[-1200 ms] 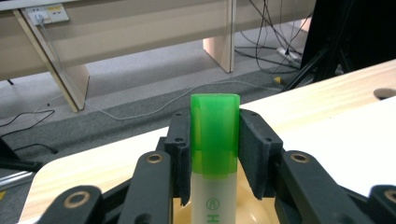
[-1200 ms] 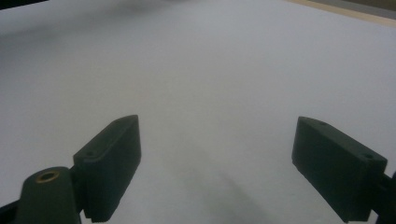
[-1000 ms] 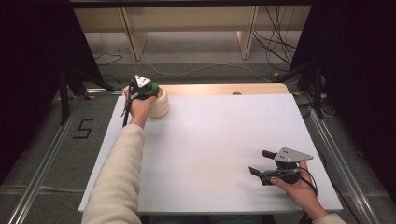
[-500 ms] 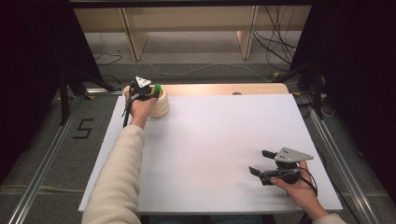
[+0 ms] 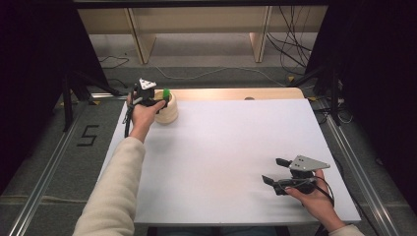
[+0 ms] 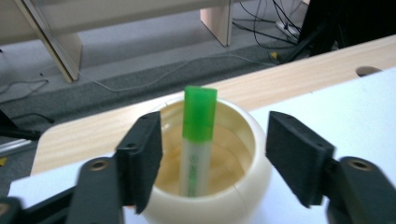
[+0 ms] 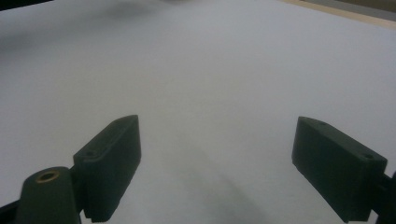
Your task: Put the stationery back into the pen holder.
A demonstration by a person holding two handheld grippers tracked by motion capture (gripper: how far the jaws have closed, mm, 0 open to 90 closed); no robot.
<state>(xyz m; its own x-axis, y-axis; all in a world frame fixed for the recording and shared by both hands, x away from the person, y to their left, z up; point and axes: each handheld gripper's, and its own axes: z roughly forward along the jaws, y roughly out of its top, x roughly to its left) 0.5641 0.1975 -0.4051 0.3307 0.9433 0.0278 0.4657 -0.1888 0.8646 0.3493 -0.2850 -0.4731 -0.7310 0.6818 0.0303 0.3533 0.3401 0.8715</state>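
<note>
Green-capped marker [image 6: 198, 140] stands upright inside a cream bowl [image 6: 254, 186] at the far left corner of the white tabletop [image 5: 226, 147], flanked by the parted jaws of the left claw [image 6: 212, 156], which touch neither marker nor bowl. Well apart, near the front right edge, the right claw [image 5: 273, 171] hangs open over bare tabletop, gripping nothing

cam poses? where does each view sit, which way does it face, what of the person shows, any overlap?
High view: above the person's side, facing forward and down on the table; both forearms, left gripper, right gripper.
Left gripper view: on that gripper, over its fingers, facing the bowl and green marker.
Right gripper view: on that gripper, facing bare table.
Shared: bowl and marker, high and left.
</note>
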